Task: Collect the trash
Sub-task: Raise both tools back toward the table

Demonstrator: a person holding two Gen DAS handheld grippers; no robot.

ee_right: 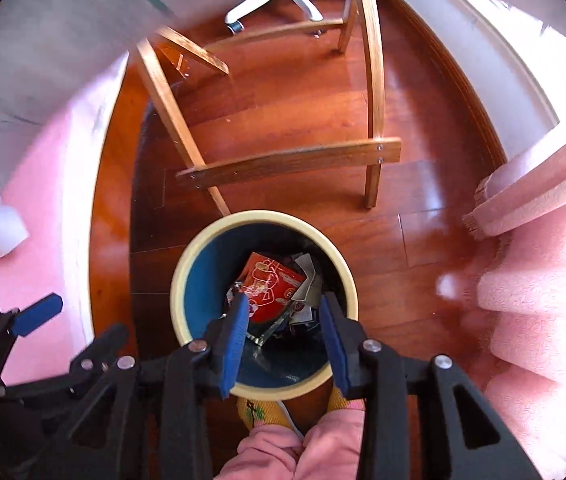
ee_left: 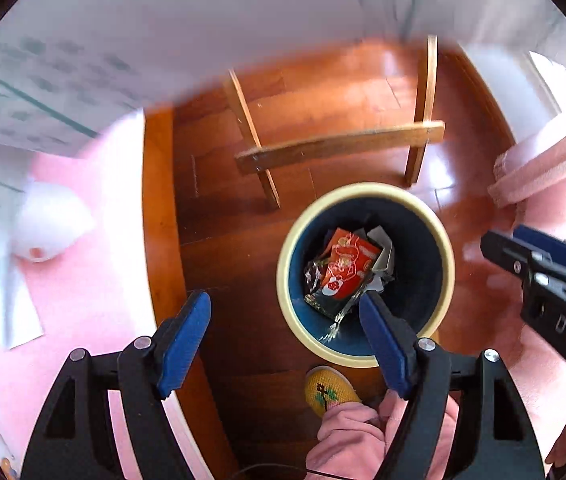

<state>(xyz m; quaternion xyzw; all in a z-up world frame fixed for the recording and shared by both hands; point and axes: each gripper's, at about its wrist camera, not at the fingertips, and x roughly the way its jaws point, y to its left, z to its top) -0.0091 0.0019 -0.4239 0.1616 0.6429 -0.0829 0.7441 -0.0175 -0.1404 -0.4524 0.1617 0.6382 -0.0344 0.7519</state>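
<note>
Left gripper [ee_left: 285, 312]: blue-padded fingers spread wide, holding nothing, poised above the floor with its right finger overlapping the bin's rim at 7 o'clock. Right gripper [ee_right: 285, 316]: fingers parted at a moderate width, holding nothing, directly over the mouth of the bin; in the left wrist view it enters at 3 o'clock [ee_left: 531, 256]. Waste bin [ee_right: 187, 268]: round, cream rim, dark blue inside, standing upright on the floor below both grippers. Trash inside the bin: red printed wrapper [ee_right: 273, 292] lying on top, clear crinkled plastic [ee_left: 315, 280] beneath and beside it, grey-white paper scraps [ee_right: 309, 276] at the wrapper's 2 o'clock. Wooden floor [ee_right: 283, 112]: reddish, glossy. Wooden chair frame [ee_right: 287, 162]: legs and crossbar just beyond the bin at 12 o'clock. Desk [ee_left: 83, 208]: pink-covered, at 9 o'clock from the bin, carrying white crumpled paper [ee_left: 51, 232]. Yellow slipper [ee_left: 329, 390]: at the bin's 6 o'clock, touching or just beside its base, with pink trouser fabric [ee_left: 347, 436] below.
</note>
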